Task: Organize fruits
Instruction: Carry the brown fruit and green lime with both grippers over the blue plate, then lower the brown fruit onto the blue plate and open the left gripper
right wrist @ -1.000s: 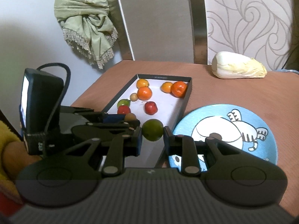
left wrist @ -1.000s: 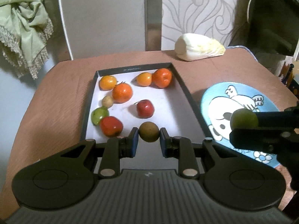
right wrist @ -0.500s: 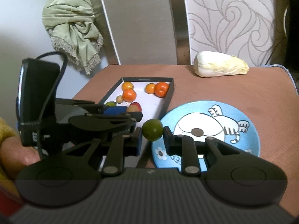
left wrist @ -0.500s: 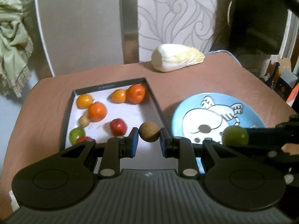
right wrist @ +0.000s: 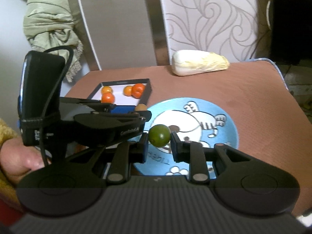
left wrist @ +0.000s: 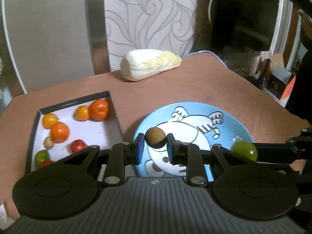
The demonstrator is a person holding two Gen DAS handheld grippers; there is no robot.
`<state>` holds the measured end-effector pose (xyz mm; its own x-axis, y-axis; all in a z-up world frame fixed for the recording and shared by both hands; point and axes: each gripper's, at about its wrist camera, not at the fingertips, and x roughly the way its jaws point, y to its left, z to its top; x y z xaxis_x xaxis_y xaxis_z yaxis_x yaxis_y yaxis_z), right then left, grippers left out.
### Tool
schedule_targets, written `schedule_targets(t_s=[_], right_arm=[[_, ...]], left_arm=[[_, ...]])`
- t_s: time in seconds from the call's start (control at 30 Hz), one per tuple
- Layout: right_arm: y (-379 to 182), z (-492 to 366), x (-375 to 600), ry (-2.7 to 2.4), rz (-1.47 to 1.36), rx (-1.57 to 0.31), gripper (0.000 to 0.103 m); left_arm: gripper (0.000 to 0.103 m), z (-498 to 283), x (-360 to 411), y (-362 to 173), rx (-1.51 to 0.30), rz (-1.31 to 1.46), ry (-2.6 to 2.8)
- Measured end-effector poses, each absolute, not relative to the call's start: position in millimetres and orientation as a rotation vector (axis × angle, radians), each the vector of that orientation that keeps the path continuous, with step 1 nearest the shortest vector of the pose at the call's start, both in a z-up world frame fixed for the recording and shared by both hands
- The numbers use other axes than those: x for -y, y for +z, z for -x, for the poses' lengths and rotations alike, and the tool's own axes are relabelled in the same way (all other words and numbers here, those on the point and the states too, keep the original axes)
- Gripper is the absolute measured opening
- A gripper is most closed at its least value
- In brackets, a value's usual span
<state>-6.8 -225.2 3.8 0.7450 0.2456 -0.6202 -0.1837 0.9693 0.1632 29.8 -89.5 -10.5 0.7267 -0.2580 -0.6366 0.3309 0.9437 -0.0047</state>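
Round brown fruit (left wrist: 155,140) and green fruit (right wrist: 159,135), no long axis, clamped over plate (left wrist: 230,117).

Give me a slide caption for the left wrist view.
Left gripper carries a brown fruit over the blue plate, with the tray behind.

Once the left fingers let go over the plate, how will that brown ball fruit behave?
The brown fruit looks round and smooth, so it will probably roll once released. The blue plate looks shallow, so its rim may not stop a fast roll. The left gripper holds it without visible denting, so it is likely firm. A low, gentle release seems wise.
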Motion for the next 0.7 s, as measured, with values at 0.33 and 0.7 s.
schedule_targets(t_s=[0.33, 0.7], right_arm=[[0, 11, 247, 0.153, -0.12, -0.696, 0.027], [-2, 10, 254, 0.119, -0.131, -0.699, 0.027]], left_arm=[[0.029, -43, 109, -26, -0.725, -0.127, -0.376], [0.03, -45, 121, -31, -0.725, -0.158, -0.419]])
